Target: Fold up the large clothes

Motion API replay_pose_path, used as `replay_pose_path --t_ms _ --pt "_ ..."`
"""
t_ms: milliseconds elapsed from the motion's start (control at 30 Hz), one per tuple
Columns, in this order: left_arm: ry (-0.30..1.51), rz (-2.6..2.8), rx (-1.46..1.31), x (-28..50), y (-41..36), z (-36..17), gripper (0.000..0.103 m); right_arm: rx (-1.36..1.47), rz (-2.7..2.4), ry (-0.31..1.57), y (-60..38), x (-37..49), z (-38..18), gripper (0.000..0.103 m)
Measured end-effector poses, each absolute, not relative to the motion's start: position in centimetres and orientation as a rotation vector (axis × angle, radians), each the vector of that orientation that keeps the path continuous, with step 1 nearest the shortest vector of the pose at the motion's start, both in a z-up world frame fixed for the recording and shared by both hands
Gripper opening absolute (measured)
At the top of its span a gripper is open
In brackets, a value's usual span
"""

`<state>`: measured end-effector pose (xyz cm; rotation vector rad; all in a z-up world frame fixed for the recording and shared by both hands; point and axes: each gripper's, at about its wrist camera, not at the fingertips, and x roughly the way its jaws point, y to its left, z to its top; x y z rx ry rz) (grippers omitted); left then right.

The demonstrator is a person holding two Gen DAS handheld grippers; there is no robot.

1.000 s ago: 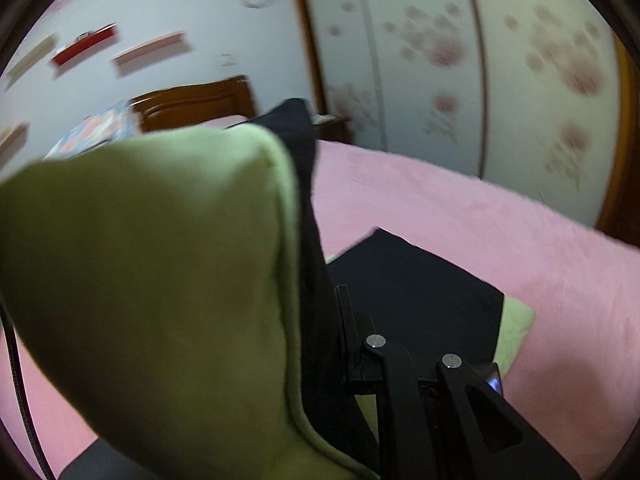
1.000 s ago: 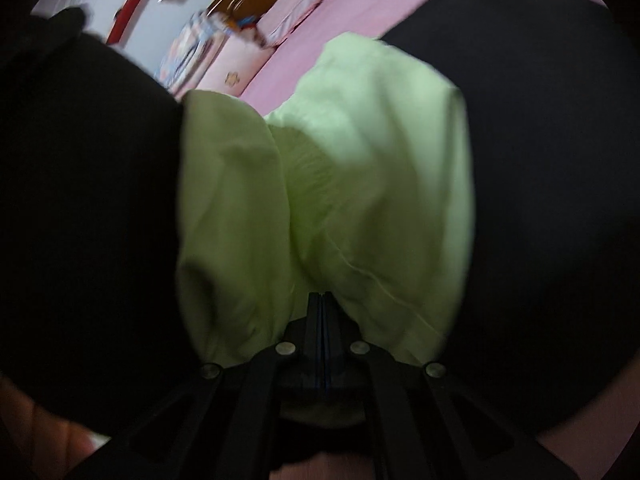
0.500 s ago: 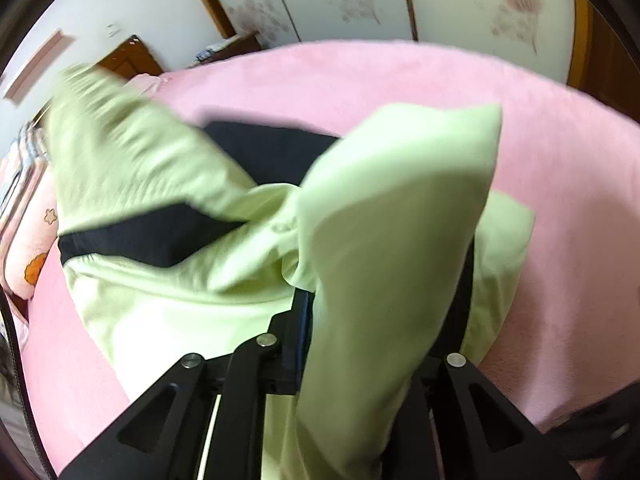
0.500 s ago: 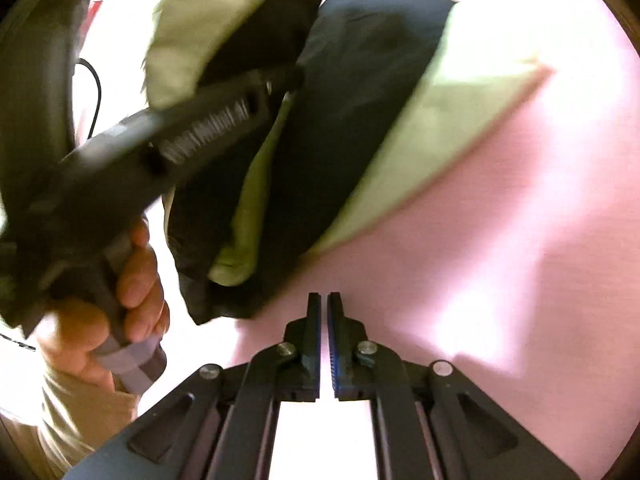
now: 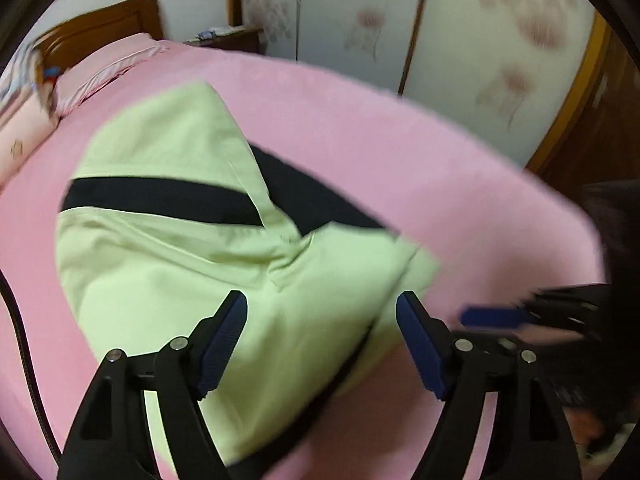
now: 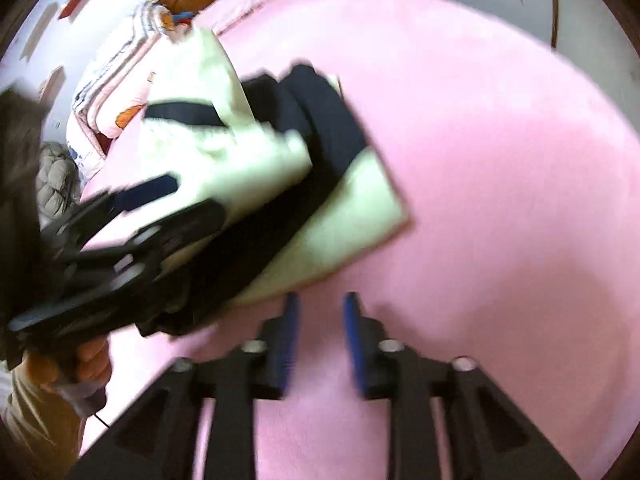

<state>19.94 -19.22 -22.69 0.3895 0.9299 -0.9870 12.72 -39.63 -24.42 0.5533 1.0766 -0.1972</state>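
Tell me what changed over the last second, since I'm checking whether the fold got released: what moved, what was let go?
Both grippers let go. The left gripper, clamped on a raised green flap before, is opening with nothing pinched; the green and black garment now lies folded on the pink bed. The right gripper, first shut in the cloth, has pulled back off it and is opening over bare bedding. The bed is unchanged.

A bed [image 5: 400, 152] covered in a pink blanket carries everything. Near its middle lies a light green and black garment [image 5: 192, 248], folded into a rough bundle with a black band across it. Toward ten o'clock, at the wooden headboard [image 5: 100, 28], pink pillows [image 5: 100, 68] and a patterned quilt [image 6: 116, 80] lie on it
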Motion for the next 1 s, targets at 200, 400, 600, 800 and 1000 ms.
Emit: replay_pose_path --t_ms 200,400,600,800,1000 --pt "0.909 -0.796 0.054 22.7 -12.0 -18.7 0.091 0.468 -0.140 1.015 -41.7 15.4 -20.2 0.051" --pt "1.165 -0.462 -0.213 27.7 -3.7 -25.8 0.090 0.504 -0.012 1.147 -42.1 18.8 -23.1 0.051" --pt "1.257 -0.406 -0.241 27.3 -2.2 -30.4 0.087 0.608 0.062 1.237 -42.6 21.0 -26.9 0.051" --pt "1.238 -0.421 -0.226 27.7 -3.5 -31.2 0.083 0.590 0.112 1.261 -42.1 21.1 -27.9 0.015" --pt "1.166 -0.470 -0.064 26.2 -6.9 -28.0 0.058 0.340 0.102 1.141 -40.0 19.3 -23.6 0.006"
